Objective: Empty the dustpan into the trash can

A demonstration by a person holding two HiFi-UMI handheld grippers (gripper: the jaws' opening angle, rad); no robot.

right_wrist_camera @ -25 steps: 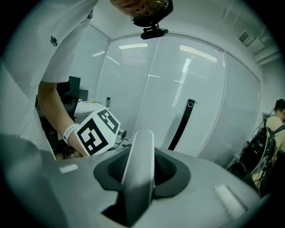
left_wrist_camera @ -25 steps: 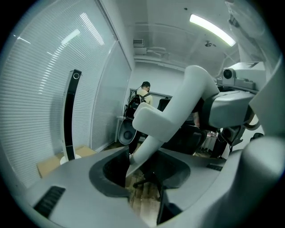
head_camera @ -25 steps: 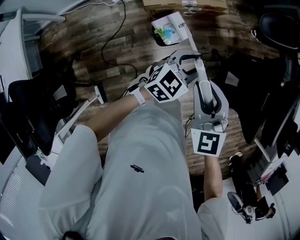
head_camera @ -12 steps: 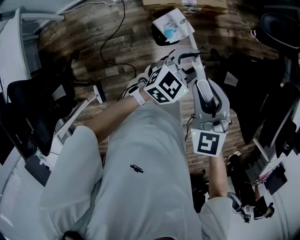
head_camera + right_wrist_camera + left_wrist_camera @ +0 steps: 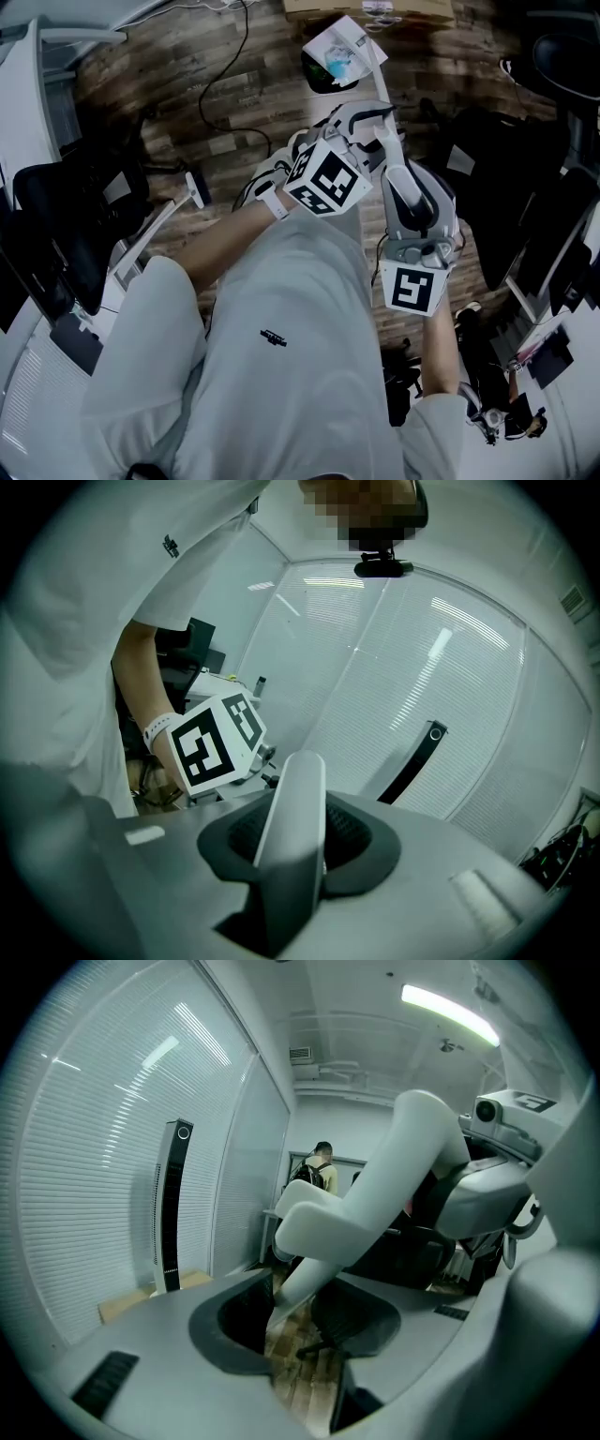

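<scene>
In the head view a white dustpan with some litter hangs tipped over the dark mouth of a trash can, which it mostly hides. Its long white handle runs back toward me. My right gripper is shut on the handle near its upper end; in the right gripper view the handle stands upright between the pads. Just left of it, my left gripper is shut on the thinner tube, which passes between its dark pads.
The floor is wood planks with a black cable across it. A cardboard box lies beyond the trash can. Dark office chairs stand at the left and at the right. A person stands far off.
The dustpan has swung slightly up and away and rolled over, so its open face now tips toward the trash can. The right gripper has rolled with the handle; both hands stayed in place.
</scene>
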